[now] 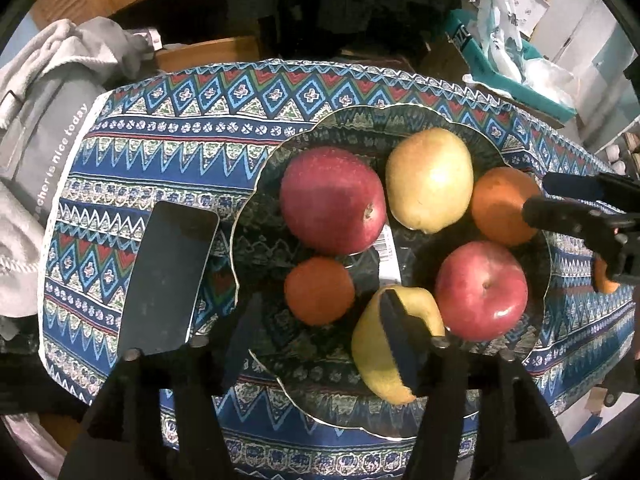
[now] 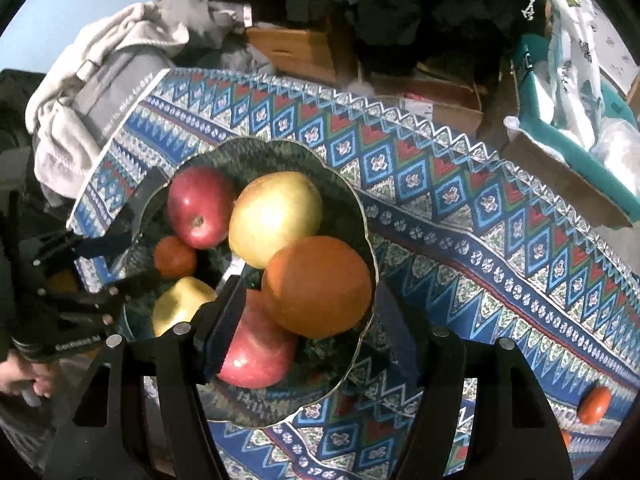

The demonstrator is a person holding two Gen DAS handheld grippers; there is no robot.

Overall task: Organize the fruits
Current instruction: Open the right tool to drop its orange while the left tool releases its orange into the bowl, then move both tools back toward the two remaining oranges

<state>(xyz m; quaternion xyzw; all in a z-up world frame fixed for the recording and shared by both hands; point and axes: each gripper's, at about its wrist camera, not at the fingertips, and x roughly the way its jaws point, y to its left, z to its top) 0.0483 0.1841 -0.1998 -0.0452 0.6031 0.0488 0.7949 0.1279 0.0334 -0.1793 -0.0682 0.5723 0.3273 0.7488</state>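
Fruit fills a scalloped glass bowl (image 1: 256,200) on a blue patterned tablecloth (image 1: 168,136): two red apples (image 1: 332,200) (image 1: 482,290), two yellow pears (image 1: 430,178) (image 1: 368,344), a large orange (image 1: 500,204) and a small tangerine (image 1: 318,290). A white barcode sticker (image 1: 387,242) shows through the bowl's base; its digits are too small to read. The left gripper (image 1: 320,332) stands open over the bowl's near side, one finger resting against the nearer pear. The right gripper (image 2: 308,320) is spread wide, its fingers on either side of the orange without touching it. A dark phone (image 1: 168,280) lies just beside the bowl. On grey clothing (image 1: 48,136) at the table's edge, white lettering reads "...is nice today". Another tangerine (image 2: 595,404) lies on the cloth, well apart from the bowl. In the right wrist view, white print on the left gripper's body is too blurred to read
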